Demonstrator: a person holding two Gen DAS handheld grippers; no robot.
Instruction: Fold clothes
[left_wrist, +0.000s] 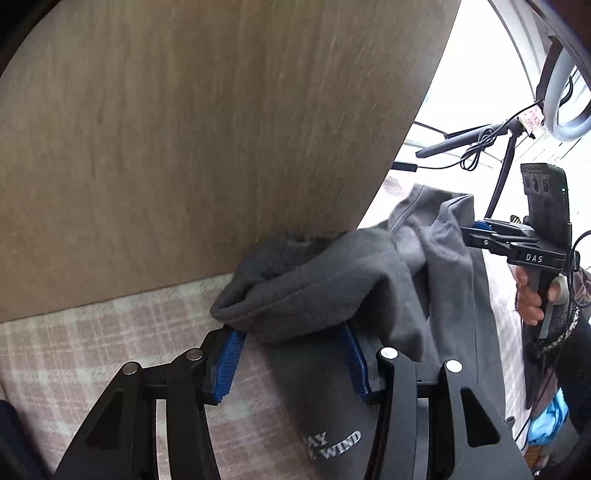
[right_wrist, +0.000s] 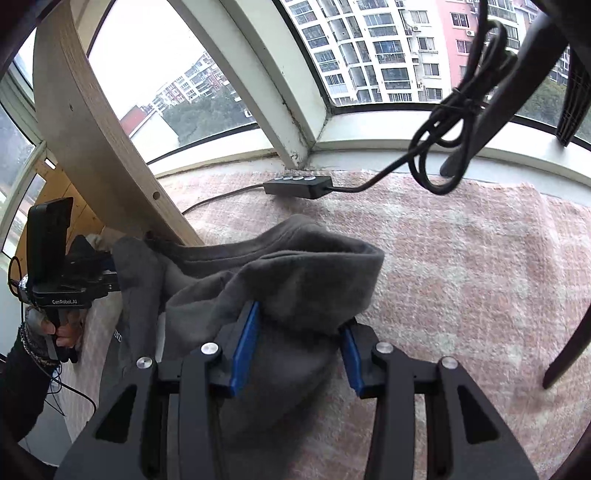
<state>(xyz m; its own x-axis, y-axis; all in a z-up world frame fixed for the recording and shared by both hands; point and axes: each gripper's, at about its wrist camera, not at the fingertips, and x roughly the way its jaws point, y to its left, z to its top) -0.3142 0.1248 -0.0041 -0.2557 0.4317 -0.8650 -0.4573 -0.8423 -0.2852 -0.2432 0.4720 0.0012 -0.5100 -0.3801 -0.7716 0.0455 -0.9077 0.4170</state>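
Between both fingers: grey garment.

Pink plaid blanket, wooden panel, black controller box, ring light, apartment blocks

Both wrist cameras steeply downward, close over the grey garment (shared), each glimpsing the other's handle

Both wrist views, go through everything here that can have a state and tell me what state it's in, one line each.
Grey garment: bunched, partly lifted off the plaid cloth, fold unfinished.
Left gripper: jaws apart, garment edge between the blue pads.
Right gripper: jaws apart, garment bunched between them.
Ring light: cannot tell if lit.
Cable: coiled, hanging from the stand.
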